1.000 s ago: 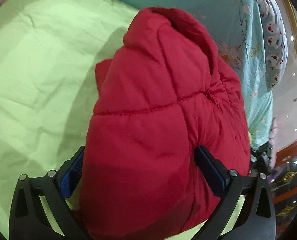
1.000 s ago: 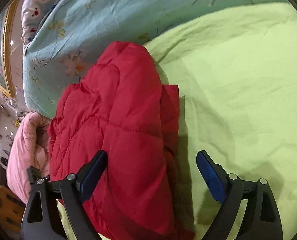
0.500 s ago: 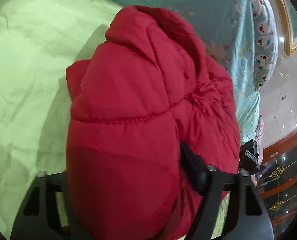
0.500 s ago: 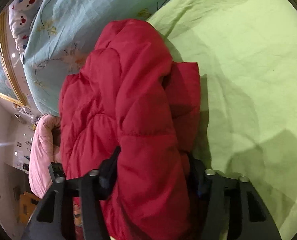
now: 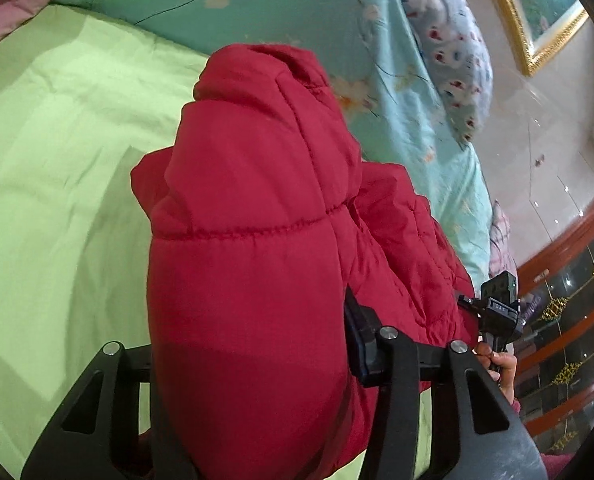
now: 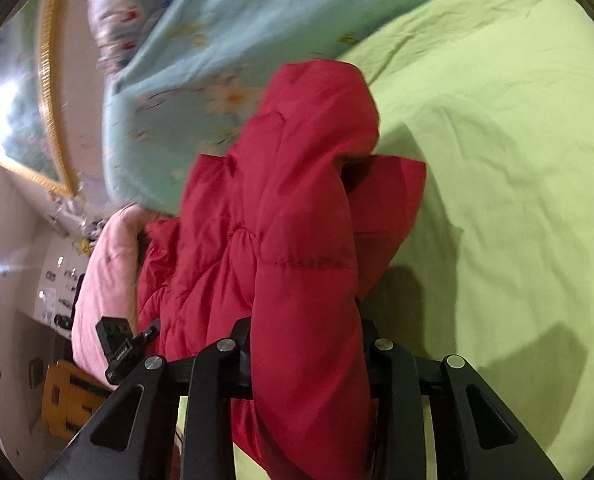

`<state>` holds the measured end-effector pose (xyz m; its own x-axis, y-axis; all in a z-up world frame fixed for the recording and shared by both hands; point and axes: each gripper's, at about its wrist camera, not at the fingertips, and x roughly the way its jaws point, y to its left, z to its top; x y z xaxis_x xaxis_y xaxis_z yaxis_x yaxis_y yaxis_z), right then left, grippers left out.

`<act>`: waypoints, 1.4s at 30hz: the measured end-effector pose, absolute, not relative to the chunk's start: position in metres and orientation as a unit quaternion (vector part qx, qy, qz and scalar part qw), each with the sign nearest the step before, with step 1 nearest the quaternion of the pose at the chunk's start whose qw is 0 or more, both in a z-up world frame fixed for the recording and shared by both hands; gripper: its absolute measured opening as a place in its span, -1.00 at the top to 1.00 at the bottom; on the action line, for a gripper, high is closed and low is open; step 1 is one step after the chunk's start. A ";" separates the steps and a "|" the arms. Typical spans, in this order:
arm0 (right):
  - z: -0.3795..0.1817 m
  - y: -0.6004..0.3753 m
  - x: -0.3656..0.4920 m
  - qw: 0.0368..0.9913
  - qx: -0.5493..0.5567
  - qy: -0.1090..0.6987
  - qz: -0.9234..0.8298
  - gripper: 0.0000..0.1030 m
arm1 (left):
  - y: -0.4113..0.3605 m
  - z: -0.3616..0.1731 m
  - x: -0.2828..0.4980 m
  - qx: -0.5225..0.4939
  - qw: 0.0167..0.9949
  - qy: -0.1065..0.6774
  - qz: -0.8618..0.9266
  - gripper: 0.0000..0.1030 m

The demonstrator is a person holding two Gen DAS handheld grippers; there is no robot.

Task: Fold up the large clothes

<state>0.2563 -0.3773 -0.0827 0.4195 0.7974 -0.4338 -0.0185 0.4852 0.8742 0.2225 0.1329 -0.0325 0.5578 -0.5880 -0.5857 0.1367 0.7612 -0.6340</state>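
A plain red quilted puffer jacket [image 5: 253,240] lies on a lime-green bedsheet [image 5: 57,140] beside a turquoise flower-printed duvet [image 5: 265,4].

The jacket [image 5: 249,264] is red quilted cloth, puffy, with a soft matt sheen. The bed sheet [image 5: 57,152] is green matt cotton, a little wrinkled. The picture frame [image 5: 537,44] looks gilded and glossy.

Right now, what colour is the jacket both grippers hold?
Red, a quilted puffer jacket; clearest in the left wrist view.
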 end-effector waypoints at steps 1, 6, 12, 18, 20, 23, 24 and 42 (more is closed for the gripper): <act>-0.081 -0.378 0.241 0.729 0.423 0.458 0.282 0.41 | 0.134 -0.035 0.206 -0.277 0.837 0.419 -0.218 0.09; -0.086 -0.385 0.170 0.724 0.440 0.453 0.277 0.41 | 0.128 -0.037 0.155 -0.285 0.831 0.421 -0.226 0.09; -0.087 -0.395 0.111 0.722 0.464 0.438 0.266 0.41 | 0.120 -0.036 0.115 -0.282 0.825 0.425 -0.245 0.09; -0.092 -0.390 0.095 0.725 0.468 0.441 0.246 0.39 | 0.124 -0.059 0.117 -0.280 0.816 0.450 -0.231 0.06; -0.102 -0.390 0.095 0.724 0.471 0.449 0.228 0.34 | 0.127 -0.070 0.119 -0.281 0.813 0.459 -0.221 -0.02; -0.117 -0.393 0.095 0.722 0.478 0.456 0.204 0.14 | 0.131 -0.084 0.124 -0.283 0.814 0.467 -0.198 -0.31; -0.120 -0.394 0.093 0.722 0.480 0.456 0.201 0.09 | 0.133 -0.086 0.122 -0.280 0.816 0.467 -0.194 -0.48; -0.085 -0.401 0.059 0.799 0.393 0.440 0.118 -0.48 | 0.169 -0.044 0.085 -0.213 0.874 0.430 -0.071 -0.94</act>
<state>0.0587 -0.4014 -0.0847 0.5850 0.5342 -0.6103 0.1574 0.6635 0.7315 0.0854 0.1685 -0.0438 0.6200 -0.3068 -0.7221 -0.0602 0.8991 -0.4336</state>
